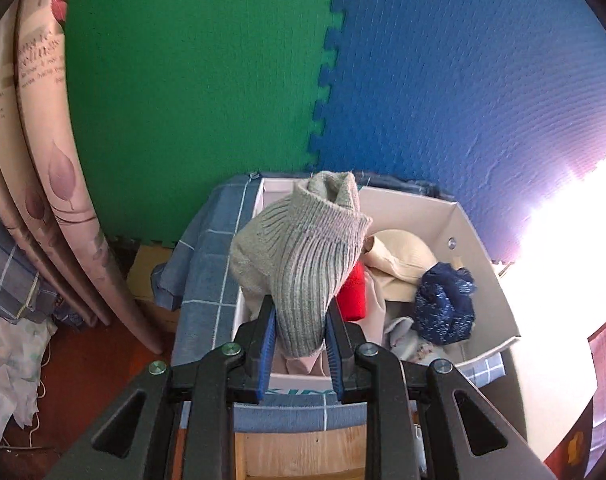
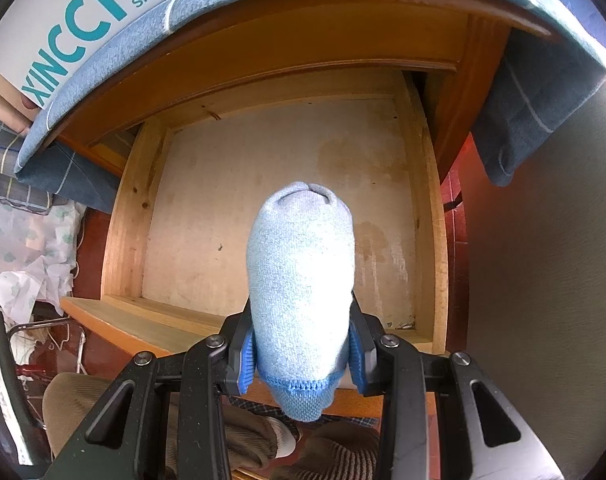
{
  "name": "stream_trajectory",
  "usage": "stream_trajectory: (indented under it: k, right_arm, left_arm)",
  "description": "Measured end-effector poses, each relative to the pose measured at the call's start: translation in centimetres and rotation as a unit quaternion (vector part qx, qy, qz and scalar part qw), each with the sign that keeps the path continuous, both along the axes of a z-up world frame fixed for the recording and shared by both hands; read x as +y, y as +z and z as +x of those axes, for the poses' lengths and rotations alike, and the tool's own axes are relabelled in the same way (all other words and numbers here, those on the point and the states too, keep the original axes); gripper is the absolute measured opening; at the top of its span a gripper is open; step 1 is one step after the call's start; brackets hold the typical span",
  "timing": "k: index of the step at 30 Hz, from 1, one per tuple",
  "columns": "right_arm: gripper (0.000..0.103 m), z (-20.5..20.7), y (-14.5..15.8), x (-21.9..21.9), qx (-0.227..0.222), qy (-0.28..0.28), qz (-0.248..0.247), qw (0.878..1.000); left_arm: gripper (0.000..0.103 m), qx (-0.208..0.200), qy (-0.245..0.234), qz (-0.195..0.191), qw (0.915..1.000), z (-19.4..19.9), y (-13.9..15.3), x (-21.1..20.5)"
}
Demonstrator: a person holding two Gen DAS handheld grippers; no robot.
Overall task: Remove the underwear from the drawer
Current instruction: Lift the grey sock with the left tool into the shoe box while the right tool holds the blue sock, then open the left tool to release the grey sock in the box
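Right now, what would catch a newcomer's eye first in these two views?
The left gripper pinches a grey ribbed knitted sock above a white cardboard box of clothes. The right gripper clamps a pale blue knitted sock over an open wooden drawer whose visible floor is bare.

Strong daylight from my right overexposes one edge and the pale blue sock (image 2: 301,280); fisheye bends all margins.

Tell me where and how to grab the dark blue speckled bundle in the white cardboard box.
Grip the dark blue speckled bundle across its bunched top, coming straight down from above. It sits rounded and uncovered near the white cardboard box's right wall, cream fabric beside it, so probably only the top is free.
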State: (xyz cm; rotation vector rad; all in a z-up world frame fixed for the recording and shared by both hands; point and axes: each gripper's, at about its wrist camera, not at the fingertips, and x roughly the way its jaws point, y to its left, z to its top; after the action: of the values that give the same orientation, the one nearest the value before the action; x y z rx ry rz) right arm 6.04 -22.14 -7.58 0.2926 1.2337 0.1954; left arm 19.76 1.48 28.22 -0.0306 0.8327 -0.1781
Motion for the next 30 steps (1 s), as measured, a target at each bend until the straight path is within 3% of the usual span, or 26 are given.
stream_trajectory:
  k: [9,18,22,25,30]
  right_arm:
    - [0.034,-0.1,0.2,-0.6,0.000,0.000,0.011,1.000]
    - [0.034,0.0,0.1,-0.3,0.002,0.000,0.011,1.000]
    - [0.034,0.0,0.0,-0.2,0.002,0.000,0.010,1.000]
    - [0.034,0.1,0.0,0.0,0.003,0.001,0.008,1.000]
    - [0.034,0.1,-0.1,0.1,0.005,0.003,0.008,1.000]
  left_arm:
    - [0.023,0.037,0.023,0.018,0.9989,2.5,-4.5,-0.4]
    - [0.027,0.039,0.015,0.054,0.9976,2.5,-6.3,-1.2]
    - [0.029,0.045,0.017,0.040,0.9980,2.4,-6.6,-0.7]
    - [0.037,0.051,0.021,0.031,0.9980,2.3,-6.5,-0.3]
    - [0.042,0.050,0.018,0.018,0.9984,1.7,-6.1,0.0]
